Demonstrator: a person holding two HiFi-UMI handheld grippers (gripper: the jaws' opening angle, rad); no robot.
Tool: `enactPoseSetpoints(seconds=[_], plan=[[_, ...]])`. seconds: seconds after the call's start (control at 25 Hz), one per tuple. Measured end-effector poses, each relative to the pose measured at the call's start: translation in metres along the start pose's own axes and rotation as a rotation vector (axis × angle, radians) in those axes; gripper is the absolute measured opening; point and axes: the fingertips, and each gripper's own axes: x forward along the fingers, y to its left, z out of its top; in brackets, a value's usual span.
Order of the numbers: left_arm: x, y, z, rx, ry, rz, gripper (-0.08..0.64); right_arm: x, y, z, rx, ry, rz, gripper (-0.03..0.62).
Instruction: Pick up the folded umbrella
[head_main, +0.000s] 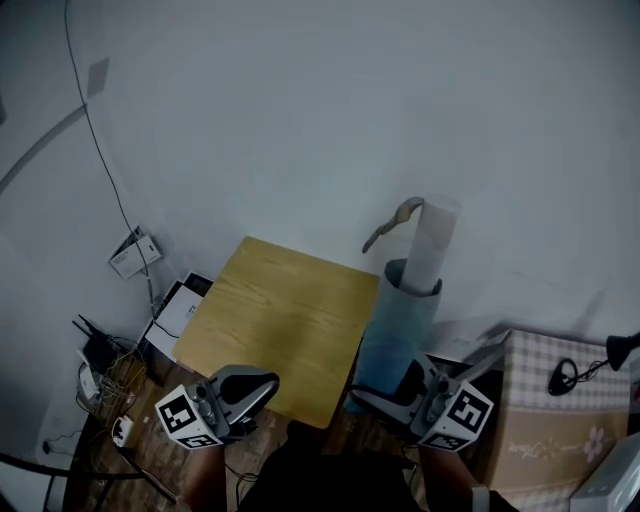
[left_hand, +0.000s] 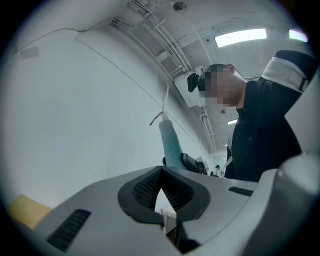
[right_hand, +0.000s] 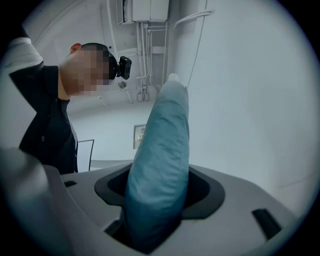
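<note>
The folded umbrella (head_main: 402, 322) is a teal bundle that stands upright just right of the wooden table (head_main: 280, 320), its hooked handle (head_main: 393, 222) at the top. My right gripper (head_main: 378, 398) is shut on its lower end. In the right gripper view the teal fabric (right_hand: 160, 150) fills the gap between the jaws of my right gripper (right_hand: 161, 172). My left gripper (head_main: 245, 386) hovers at the table's near edge with its jaws together and nothing held. In the left gripper view its tips (left_hand: 161, 172) meet, and the umbrella (left_hand: 170, 142) shows beyond them.
A box under a checked cloth (head_main: 560, 410) stands at the right with a black cord (head_main: 572, 375) on top. Cables, a power strip and papers (head_main: 130, 350) clutter the floor left of the table. A pale wall lies behind. The person's torso (left_hand: 260, 135) is close to both grippers.
</note>
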Motion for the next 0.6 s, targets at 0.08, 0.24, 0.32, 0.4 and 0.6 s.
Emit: enactPoseSetpoints(seconds=[0.08,0.24,0.32,0.4,0.6], plan=[[0.007,-0.024,-0.006,-0.002,-0.003,-0.004,0.011,-0.02,0.01,-0.001,0.042,-0.023,0.014,0.281],[0.003,-0.07,-0.01,-0.021,-0.04,-0.001,0.011,-0.053,0.032,-0.005,0.094,-0.048,0.037,0.281],[0.001,-0.086,-0.018,-0.03,-0.015,0.02,0.011,-0.067,0.04,-0.006,0.104,-0.055,0.044,0.281],[-0.002,-0.1,-0.023,-0.035,0.01,0.028,0.011,-0.075,0.049,-0.006,0.108,-0.06,0.05,0.281],[-0.018,-0.126,-0.016,-0.034,0.005,-0.014,0.011,-0.077,0.088,-0.001,0.105,-0.079,0.055,0.281]])
